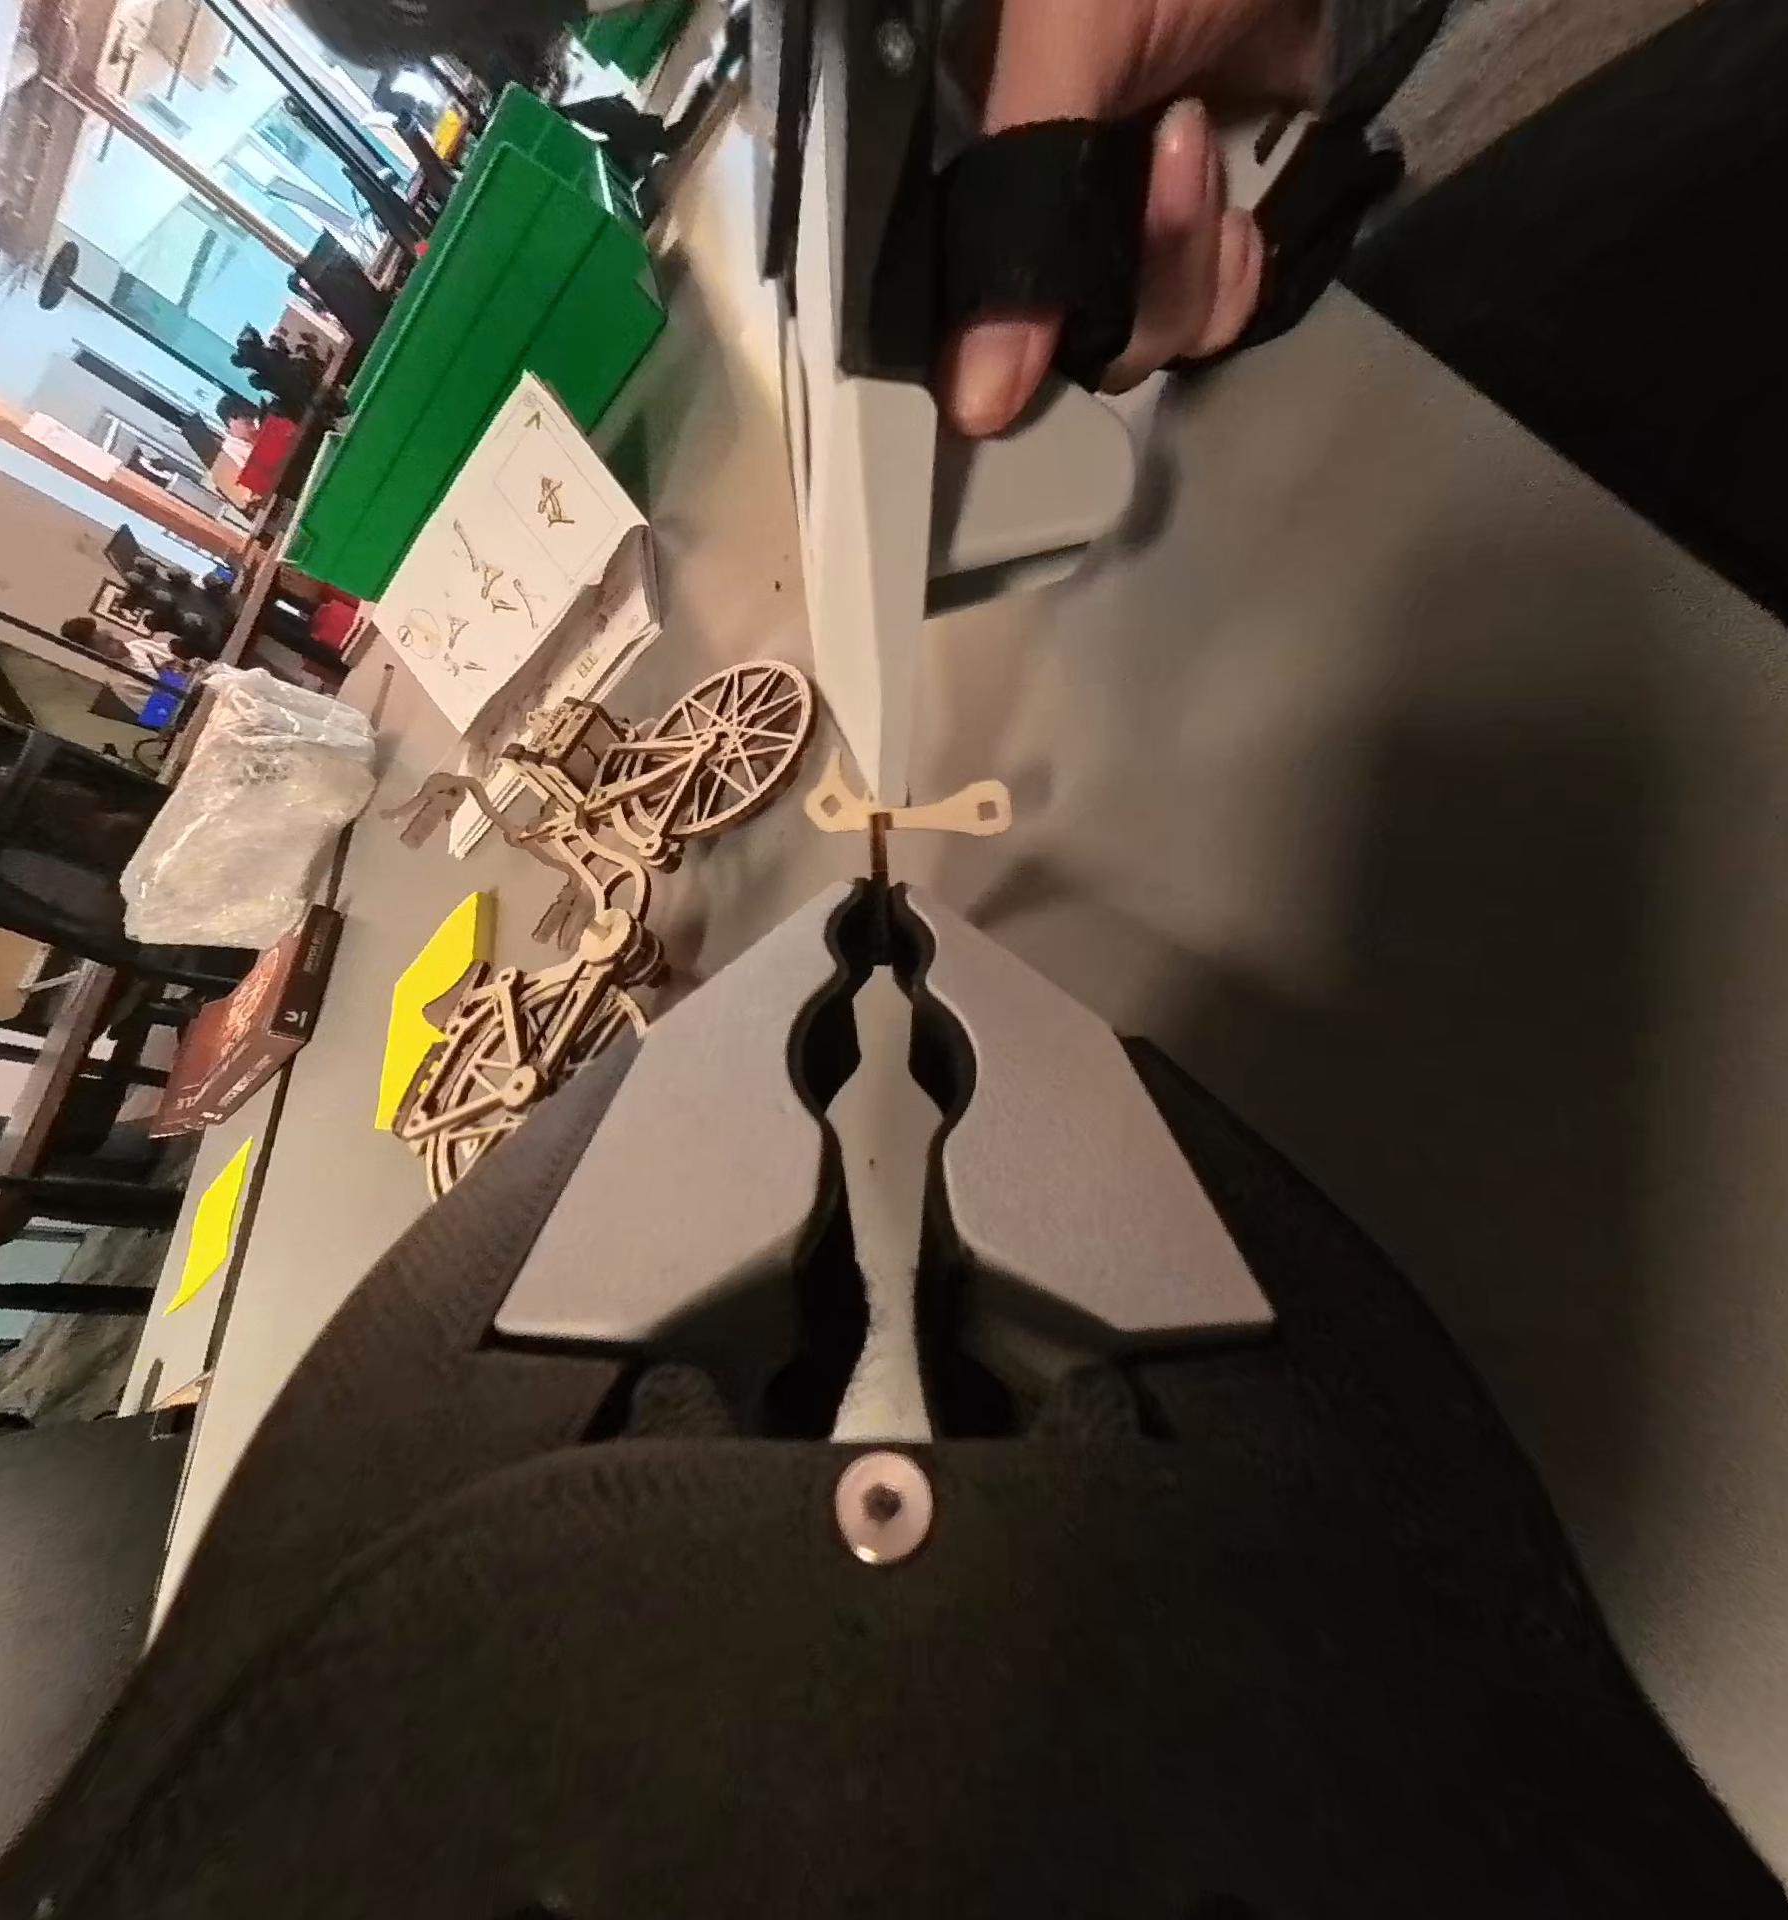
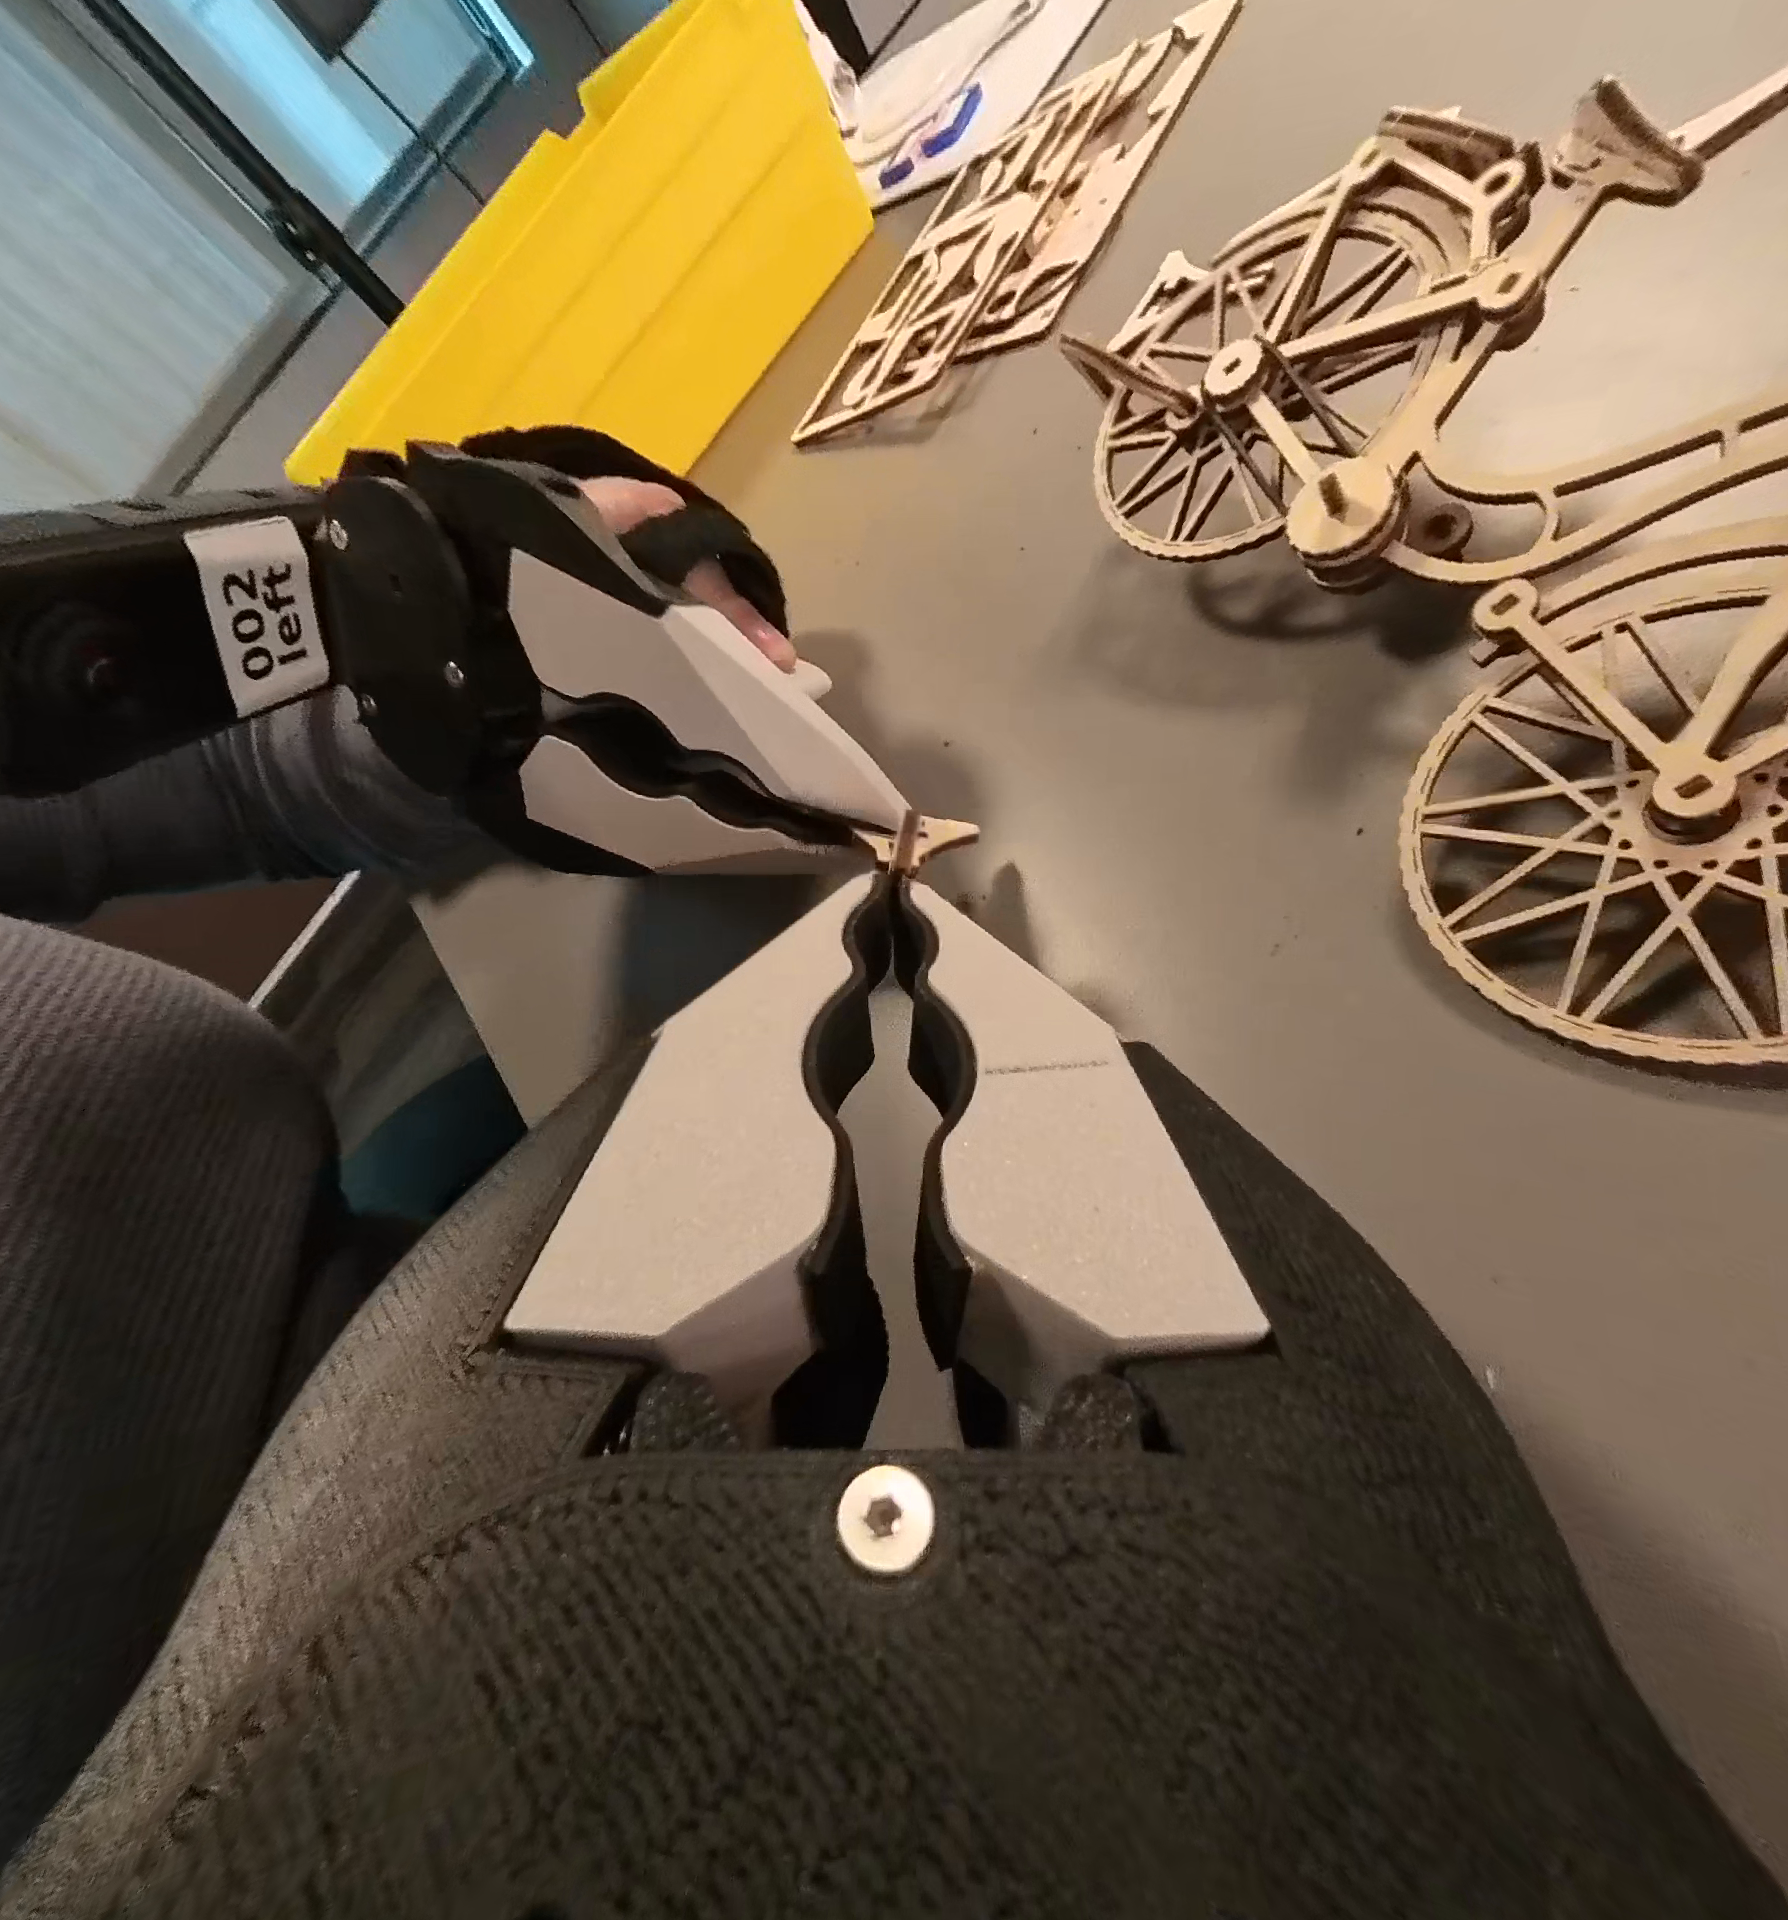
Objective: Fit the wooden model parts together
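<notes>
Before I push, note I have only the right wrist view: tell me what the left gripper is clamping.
Observer: The left gripper is shut on a dark peg that runs into the small wooden part.
Operator: Describe that part face on.
Observer: It is flat, with a hooked end and a square hole at the other end.
Operator: Say what lies beyond the wooden bicycle.
Observer: An open instruction booklet, then green bins.
</notes>
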`<move>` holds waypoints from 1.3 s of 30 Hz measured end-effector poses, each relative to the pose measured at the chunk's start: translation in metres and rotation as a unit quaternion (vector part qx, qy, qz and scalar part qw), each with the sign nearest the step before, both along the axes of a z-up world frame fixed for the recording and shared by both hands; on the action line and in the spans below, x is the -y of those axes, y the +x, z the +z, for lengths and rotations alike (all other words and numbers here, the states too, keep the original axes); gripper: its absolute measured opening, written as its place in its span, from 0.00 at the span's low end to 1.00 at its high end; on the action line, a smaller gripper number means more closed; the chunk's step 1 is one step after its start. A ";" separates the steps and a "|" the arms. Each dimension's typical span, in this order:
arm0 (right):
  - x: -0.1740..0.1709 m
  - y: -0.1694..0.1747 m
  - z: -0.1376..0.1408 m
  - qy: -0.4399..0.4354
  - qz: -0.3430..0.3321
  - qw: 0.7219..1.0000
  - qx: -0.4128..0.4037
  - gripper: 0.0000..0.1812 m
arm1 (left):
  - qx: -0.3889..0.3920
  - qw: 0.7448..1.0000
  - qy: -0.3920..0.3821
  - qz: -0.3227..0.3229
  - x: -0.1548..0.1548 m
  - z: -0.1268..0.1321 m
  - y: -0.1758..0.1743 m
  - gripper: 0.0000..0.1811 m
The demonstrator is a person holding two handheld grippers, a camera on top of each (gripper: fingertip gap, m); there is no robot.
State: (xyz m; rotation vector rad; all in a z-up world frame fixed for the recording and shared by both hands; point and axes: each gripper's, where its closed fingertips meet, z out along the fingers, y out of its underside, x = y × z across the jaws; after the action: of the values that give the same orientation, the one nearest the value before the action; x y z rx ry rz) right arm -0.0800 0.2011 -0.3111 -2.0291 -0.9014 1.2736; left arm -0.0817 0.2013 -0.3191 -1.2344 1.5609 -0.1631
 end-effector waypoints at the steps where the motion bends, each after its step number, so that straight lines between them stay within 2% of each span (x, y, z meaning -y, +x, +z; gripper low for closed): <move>1: 0.001 0.000 0.000 0.002 0.002 1.000 0.002 0.00 | 0.000 1.000 -0.002 -0.002 0.000 0.000 0.000 0.00; 17: 0.000 0.001 -0.006 0.006 0.019 0.999 0.025 0.00 | -0.024 1.000 0.016 0.002 0.000 -0.006 0.001 0.00; 26: -0.006 0.002 -0.010 0.009 -0.007 0.999 0.040 0.00 | -0.038 0.999 0.024 0.025 -0.010 -0.011 -0.001 0.00; 27: -0.006 0.002 -0.010 -0.002 -0.009 0.999 0.034 0.07 | -0.038 0.999 0.024 0.026 -0.011 -0.012 -0.001 0.00; 28: -0.005 0.003 -0.010 -0.014 -0.011 0.999 0.028 0.11 | -0.039 0.999 0.023 0.029 -0.012 -0.012 -0.001 0.00; 30: -0.005 0.005 -0.009 -0.021 -0.018 0.999 0.023 0.10 | -0.037 0.999 0.020 0.029 -0.012 -0.012 -0.001 0.00; 34: 0.000 0.000 -0.017 0.003 -0.006 0.998 0.065 0.06 | -0.026 0.999 0.021 0.034 -0.013 -0.008 -0.001 0.00; 39: 0.002 -0.007 -0.017 -0.007 -0.005 0.998 0.063 0.03 | -0.009 0.999 0.026 0.025 -0.010 -0.002 0.002 0.00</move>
State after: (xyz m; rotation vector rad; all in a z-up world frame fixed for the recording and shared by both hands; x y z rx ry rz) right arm -0.0871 0.1995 -0.3285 -2.1419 -0.9408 1.1616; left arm -0.0797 0.2109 -0.3210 -1.2360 1.5395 -0.0786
